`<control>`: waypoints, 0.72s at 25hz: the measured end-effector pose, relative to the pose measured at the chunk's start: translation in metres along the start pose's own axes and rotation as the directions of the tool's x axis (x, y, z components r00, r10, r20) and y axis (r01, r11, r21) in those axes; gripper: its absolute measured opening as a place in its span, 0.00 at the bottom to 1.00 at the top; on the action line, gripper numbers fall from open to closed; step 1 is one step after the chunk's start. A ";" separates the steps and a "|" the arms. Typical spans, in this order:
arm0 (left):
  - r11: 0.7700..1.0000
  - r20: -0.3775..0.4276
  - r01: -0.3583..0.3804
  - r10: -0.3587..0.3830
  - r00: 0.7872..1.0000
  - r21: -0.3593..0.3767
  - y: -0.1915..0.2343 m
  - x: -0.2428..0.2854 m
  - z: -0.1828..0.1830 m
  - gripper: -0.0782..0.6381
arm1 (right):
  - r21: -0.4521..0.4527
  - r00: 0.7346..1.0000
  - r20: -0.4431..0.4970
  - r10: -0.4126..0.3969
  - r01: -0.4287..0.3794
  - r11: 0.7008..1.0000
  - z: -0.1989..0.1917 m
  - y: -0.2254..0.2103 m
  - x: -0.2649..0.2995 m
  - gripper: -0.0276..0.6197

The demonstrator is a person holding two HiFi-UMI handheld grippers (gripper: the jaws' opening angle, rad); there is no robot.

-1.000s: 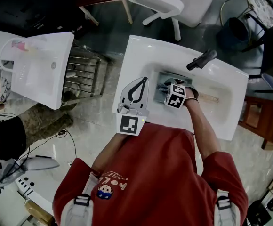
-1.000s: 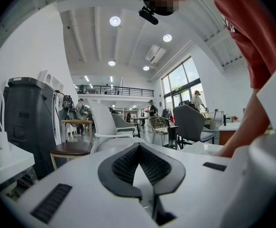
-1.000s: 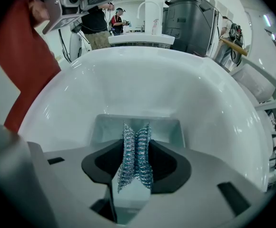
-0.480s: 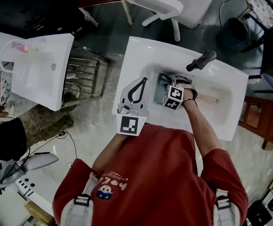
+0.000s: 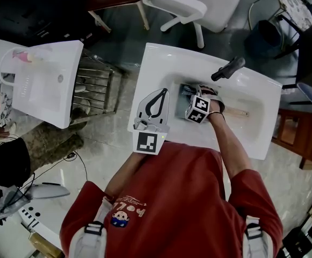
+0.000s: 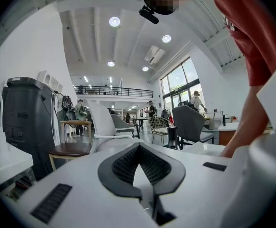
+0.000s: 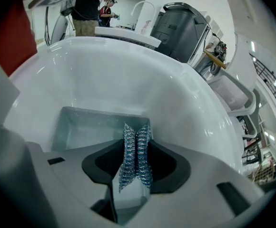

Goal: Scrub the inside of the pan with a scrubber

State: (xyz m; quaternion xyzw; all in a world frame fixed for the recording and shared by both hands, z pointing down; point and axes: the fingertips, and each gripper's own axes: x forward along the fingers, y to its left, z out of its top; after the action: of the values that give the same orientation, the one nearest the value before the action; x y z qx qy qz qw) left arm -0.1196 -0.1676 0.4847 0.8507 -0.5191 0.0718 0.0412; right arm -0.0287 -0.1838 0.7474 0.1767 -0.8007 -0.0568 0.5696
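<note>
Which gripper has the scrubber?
The right gripper: its jaws pinch the steel-mesh scrubber over the pan. The left gripper is shut on nothing.

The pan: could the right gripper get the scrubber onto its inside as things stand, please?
Probably yes. The right gripper, shut on the scrubber, points straight at the pan in the sink, and nothing shows between them.

The head view looks steeply down onto the white sink (image 5: 156, 63); the right gripper view sits close inside that same basin — facing the square pan (image 7: 81, 127). The left gripper view faces level outward, toward a white chair (image 6: 98, 120).
</note>
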 end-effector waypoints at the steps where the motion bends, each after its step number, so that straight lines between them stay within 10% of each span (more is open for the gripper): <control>1: 1.000 0.002 0.000 0.000 1.000 0.001 0.000 0.000 0.000 0.12 | 0.027 1.000 0.004 0.010 -0.010 1.000 -0.001 -0.001 -0.003 0.30; 8: 1.000 0.005 0.019 -0.019 1.000 0.000 -0.006 0.003 0.003 0.12 | 0.115 0.973 0.050 0.227 -0.231 0.966 -0.006 0.015 -0.047 0.30; 18: 1.000 0.013 0.023 -0.023 1.000 0.003 -0.012 0.006 0.004 0.12 | 0.110 0.840 -0.017 0.543 -0.538 0.836 -0.032 0.080 -0.061 0.30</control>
State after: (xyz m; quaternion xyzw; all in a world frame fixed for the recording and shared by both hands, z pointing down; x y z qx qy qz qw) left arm -0.1062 -0.1677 0.4819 0.8572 -0.5094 0.0665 0.0376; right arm 0.0017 -0.0848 0.7276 -0.0265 -0.8061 0.1507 0.5716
